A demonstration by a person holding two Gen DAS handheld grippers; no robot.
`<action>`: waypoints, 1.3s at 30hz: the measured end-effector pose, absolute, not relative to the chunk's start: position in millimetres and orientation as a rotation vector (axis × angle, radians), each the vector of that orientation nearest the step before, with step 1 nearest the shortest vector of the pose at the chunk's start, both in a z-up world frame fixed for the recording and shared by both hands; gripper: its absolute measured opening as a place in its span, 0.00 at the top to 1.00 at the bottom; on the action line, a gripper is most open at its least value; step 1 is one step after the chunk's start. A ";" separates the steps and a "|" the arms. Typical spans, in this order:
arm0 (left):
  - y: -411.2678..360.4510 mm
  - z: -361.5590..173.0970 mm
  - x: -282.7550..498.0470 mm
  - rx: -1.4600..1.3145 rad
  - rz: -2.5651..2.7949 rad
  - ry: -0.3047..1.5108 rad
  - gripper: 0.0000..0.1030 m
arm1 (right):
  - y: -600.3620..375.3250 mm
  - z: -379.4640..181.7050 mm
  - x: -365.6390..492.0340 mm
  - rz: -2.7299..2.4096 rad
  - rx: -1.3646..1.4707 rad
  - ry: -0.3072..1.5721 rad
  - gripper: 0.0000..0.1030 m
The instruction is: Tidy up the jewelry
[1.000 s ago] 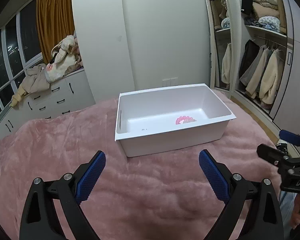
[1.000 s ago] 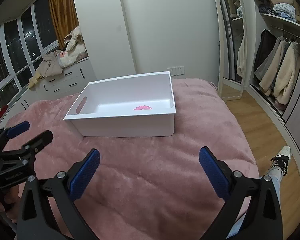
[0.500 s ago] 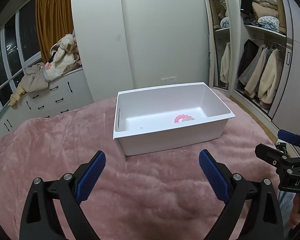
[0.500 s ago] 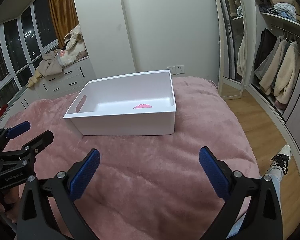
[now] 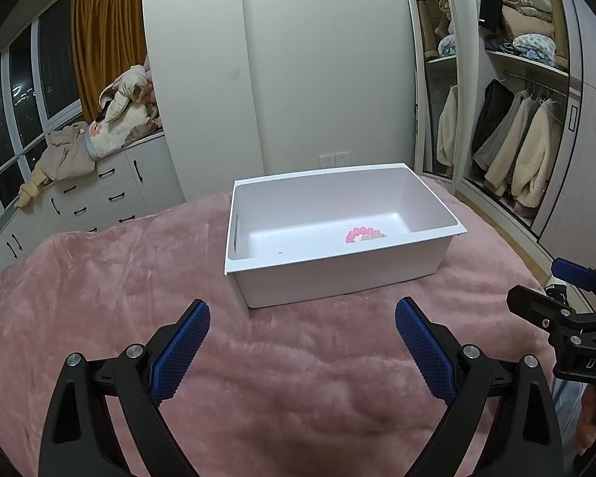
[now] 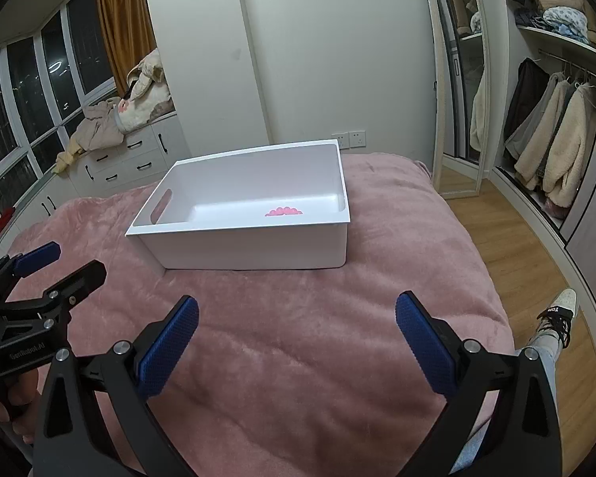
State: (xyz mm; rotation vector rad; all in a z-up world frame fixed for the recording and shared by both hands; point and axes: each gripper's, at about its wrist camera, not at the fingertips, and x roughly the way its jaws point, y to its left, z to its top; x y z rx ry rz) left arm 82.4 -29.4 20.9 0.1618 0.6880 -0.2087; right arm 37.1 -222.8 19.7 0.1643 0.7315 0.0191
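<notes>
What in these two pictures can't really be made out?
- Pink bead bracelet: right wrist view shows only its top; the white bin front wall hides the rest.
- Pale item beside the bracelet, left wrist view: too small to identify.
- Bin floor nearest the camera: hidden by the front wall in both views.

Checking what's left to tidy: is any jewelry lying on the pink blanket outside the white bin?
No, the pink bead bracelet lies inside the white bin, and the pink blanket around it shows none.
</notes>
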 end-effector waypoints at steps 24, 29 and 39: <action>-33.3 17.8 80.6 0.159 -0.214 0.697 0.07 | -221.1 14.6 35.5 0.017 0.159 0.744 0.05; -33.1 17.8 80.6 0.159 -0.213 0.697 0.07 | -220.5 14.3 34.9 0.017 0.161 0.745 0.05; -32.7 17.9 80.5 0.160 -0.210 0.696 0.07 | -221.2 13.0 34.6 0.021 0.163 0.747 0.05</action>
